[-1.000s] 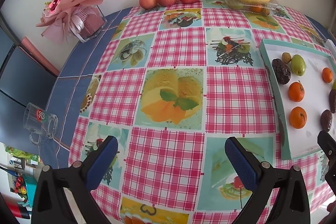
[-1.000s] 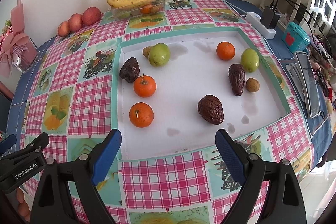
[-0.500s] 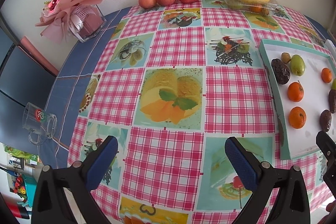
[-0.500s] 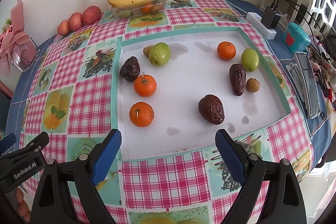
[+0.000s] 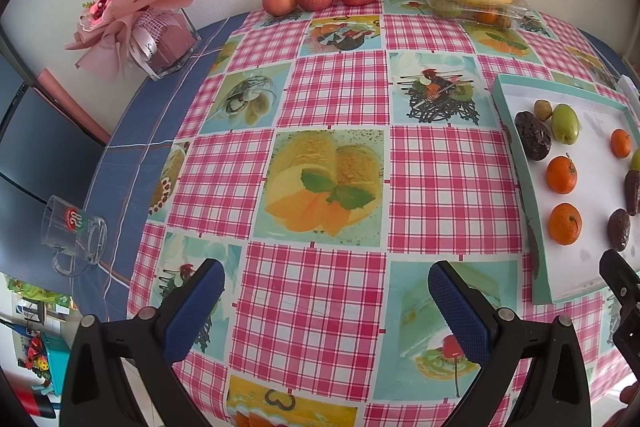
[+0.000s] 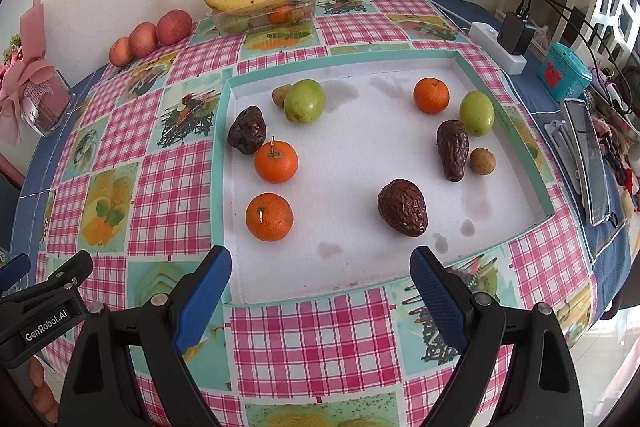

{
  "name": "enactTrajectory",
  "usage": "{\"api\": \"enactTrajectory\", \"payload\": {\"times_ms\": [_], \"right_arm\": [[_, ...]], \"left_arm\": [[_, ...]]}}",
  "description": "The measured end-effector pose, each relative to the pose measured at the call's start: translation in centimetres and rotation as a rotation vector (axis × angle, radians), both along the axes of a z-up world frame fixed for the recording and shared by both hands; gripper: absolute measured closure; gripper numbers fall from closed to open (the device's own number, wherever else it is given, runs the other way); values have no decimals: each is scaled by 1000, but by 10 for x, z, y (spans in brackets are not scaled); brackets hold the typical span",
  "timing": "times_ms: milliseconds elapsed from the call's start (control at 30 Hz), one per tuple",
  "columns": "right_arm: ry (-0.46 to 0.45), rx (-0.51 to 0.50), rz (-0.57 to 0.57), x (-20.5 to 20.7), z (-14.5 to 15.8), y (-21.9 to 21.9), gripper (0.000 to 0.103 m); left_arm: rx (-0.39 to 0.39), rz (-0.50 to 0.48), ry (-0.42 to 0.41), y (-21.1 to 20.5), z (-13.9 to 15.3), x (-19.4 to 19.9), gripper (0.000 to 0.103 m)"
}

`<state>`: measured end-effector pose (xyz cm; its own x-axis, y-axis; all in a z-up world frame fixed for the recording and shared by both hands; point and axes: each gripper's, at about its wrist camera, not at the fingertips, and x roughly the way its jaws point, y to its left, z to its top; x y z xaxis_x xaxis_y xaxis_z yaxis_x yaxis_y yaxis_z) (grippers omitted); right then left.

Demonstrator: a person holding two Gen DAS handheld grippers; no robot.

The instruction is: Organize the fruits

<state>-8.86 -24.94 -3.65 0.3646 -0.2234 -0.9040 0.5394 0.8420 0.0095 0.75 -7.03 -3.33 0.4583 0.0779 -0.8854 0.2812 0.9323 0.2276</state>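
My left gripper (image 5: pixel 326 307) hangs spread over bare tablecloth (image 5: pixel 340 95); my right gripper (image 6: pixel 320 291) gapes empty at the tray's (image 6: pixel 218 163) near edge. Fruits lie mixed, nearest orange (image 6: pixel 269 216) left; possibly mid-sort, so like kinds want grouping.

Glossy cloth, matt tray, wrinkled and smooth skins

We see a shiny checked tablecloth (image 6: pixel 312 339) over the surface, a matt white tray (image 6: pixel 360 267) with stained patches, smooth-skinned oranges (image 6: pixel 269 216), deeply wrinkled dark fruits (image 6: pixel 402 207), a clear plastic box (image 6: pixel 264 17), a clear glass mug (image 5: pixel 74 237), and textured blue pads (image 6: pixel 438 301) on black plastic.
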Motion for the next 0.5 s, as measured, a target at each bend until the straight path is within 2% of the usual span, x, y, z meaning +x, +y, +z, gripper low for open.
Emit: {"api": "enactTrajectory", "payload": {"times_ms": [500], "right_arm": [[2, -1, 2, 1, -1, 0, 12]], "left_arm": [[-3, -1, 1, 0, 1, 0, 0]]}}
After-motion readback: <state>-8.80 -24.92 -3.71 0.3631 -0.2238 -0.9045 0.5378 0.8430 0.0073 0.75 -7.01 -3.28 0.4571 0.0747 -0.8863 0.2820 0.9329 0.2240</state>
